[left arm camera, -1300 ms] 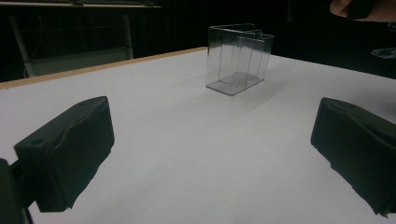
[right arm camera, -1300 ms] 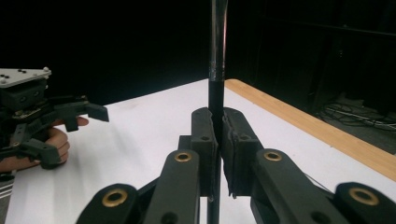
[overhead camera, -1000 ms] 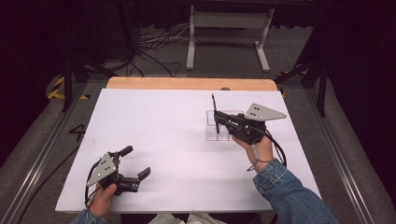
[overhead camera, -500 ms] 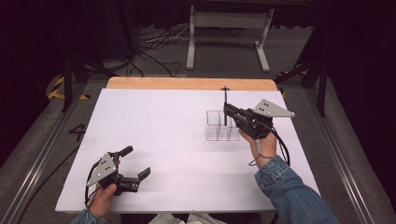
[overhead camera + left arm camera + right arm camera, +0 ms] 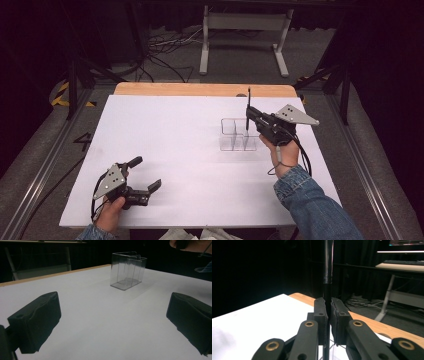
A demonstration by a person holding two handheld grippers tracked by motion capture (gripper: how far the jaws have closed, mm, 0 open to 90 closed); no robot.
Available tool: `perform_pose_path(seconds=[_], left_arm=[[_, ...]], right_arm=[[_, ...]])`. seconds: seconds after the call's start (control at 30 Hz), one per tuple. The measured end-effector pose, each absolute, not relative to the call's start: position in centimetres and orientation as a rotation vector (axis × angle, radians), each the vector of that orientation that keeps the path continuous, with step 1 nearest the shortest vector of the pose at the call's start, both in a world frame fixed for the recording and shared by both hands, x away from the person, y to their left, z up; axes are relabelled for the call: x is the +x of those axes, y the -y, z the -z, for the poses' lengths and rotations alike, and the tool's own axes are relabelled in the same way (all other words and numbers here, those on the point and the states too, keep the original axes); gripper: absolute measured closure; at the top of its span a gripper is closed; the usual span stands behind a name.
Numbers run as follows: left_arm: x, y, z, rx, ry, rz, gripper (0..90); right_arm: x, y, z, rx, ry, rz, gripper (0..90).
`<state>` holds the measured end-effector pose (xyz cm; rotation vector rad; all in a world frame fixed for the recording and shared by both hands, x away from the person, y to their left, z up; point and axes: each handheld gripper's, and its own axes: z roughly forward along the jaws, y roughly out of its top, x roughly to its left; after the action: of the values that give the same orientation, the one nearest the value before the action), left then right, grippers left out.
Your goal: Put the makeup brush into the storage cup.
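The right gripper [image 5: 248,119] is clamped on a thin black pen [image 5: 248,107], its jaws pressed tight against the shaft as the right gripper view shows [image 5: 327,277]. It holds the pen above the clear plastic holder [image 5: 239,135] that stands on the white table [image 5: 165,135], over the right-hand part of it. The pick-up looks done; what is left, judging by the pose, is to lower the pen into one of the compartments and let go. Whether its lower tip is already inside the rim I cannot tell. The pen stands upright, long axis near vertical, one end pointing up and the other down toward the holder. The left gripper [image 5: 145,190] rests near the table's front edge, well apart from the holder [image 5: 128,270], jaws spread wide and empty
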<state>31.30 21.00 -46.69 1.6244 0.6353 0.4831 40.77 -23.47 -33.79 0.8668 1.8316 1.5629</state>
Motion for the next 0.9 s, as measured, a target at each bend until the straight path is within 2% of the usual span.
perform_pose_path(seconds=[0.9], left_arm=[[31.3,-21.0,46.7,1.635,-0.635,-0.486,0.1]], right_arm=[[42.8,22.7,35.4,0.959,-1.775,-1.467,83.8]])
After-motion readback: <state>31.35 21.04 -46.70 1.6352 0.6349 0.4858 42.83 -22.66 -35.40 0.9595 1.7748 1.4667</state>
